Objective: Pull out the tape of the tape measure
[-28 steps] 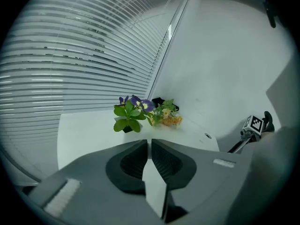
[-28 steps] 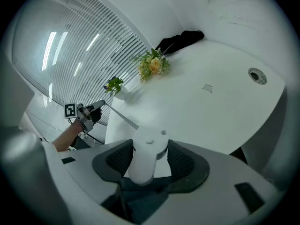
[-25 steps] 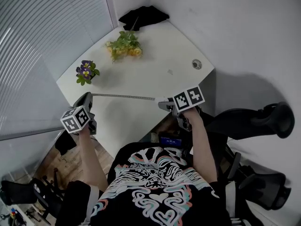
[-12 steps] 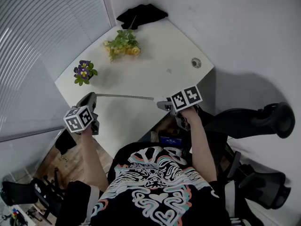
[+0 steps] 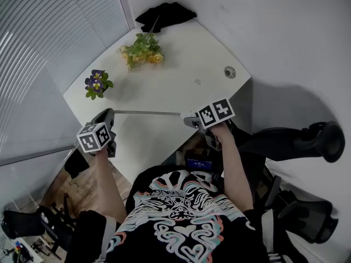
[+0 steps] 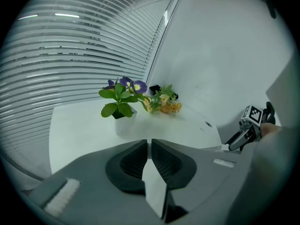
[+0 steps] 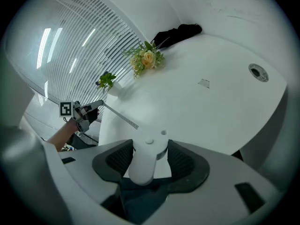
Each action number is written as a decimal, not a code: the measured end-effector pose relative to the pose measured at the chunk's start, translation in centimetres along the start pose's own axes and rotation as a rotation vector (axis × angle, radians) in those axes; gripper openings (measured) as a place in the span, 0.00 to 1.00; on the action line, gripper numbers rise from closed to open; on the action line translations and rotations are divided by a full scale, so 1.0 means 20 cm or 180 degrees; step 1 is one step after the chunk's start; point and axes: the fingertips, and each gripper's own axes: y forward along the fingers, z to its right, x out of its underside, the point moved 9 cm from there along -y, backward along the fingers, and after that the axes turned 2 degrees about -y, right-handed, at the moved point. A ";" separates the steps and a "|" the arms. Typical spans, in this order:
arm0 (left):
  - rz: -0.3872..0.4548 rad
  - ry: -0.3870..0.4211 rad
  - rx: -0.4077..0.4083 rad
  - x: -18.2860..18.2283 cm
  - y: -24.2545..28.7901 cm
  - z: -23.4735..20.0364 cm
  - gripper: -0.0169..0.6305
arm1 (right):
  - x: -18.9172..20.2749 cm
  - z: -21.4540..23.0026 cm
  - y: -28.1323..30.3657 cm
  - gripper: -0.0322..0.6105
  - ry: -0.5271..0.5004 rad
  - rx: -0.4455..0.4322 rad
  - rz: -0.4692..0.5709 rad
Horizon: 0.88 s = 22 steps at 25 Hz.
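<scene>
A thin tape (image 5: 147,113) is stretched taut over the white table (image 5: 181,59) between my two grippers. My left gripper (image 5: 108,114) is at the table's left edge, shut on the tape's end (image 6: 153,184), which lies flat between its nearly touching jaws. At the near edge, my right gripper (image 5: 189,118) is shut on the white tape measure case (image 7: 146,159), whose rounded body fills the gap between the pads. In the right gripper view the tape (image 7: 121,117) runs from the case to the left gripper (image 7: 93,106).
A small pot of purple flowers (image 5: 97,84) stands near the left gripper. A bunch of yellow flowers (image 5: 142,51) and a black cloth (image 5: 164,14) lie at the far corner. A cable grommet (image 5: 229,72) is at the right. A black office chair (image 5: 296,141) stands right of the person.
The left gripper has shifted slightly toward the right. The tape stays stretched between the grippers, and both grips are unchanged.
</scene>
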 end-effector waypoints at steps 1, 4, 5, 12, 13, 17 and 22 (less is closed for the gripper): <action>-0.0051 0.0045 -0.0027 0.00 0.01 0.00 0.08 | 0.00 0.00 0.00 0.42 -0.0009 0.0010 -0.0020; -0.0217 0.0225 -0.0110 0.01 0.04 0.02 0.08 | -0.02 0.01 0.02 0.42 -0.0056 0.0081 -0.0104; -0.0257 0.0280 -0.0131 0.01 0.06 0.02 0.08 | -0.02 0.02 0.03 0.42 -0.0078 0.0112 -0.0132; -0.0484 0.0468 -0.0191 0.05 0.14 0.04 0.08 | -0.05 0.05 0.07 0.42 -0.0276 0.0372 -0.0170; -0.0515 0.0487 -0.0192 0.05 0.15 0.04 0.08 | -0.05 0.05 0.08 0.42 -0.0321 0.0432 -0.0171; -0.0621 0.0532 -0.0210 0.06 0.19 0.04 0.08 | -0.06 0.06 0.11 0.42 -0.0454 0.0620 -0.0148; -0.0727 0.0552 -0.0230 0.09 0.24 0.04 0.08 | -0.07 0.08 0.14 0.42 -0.0542 0.0724 -0.0087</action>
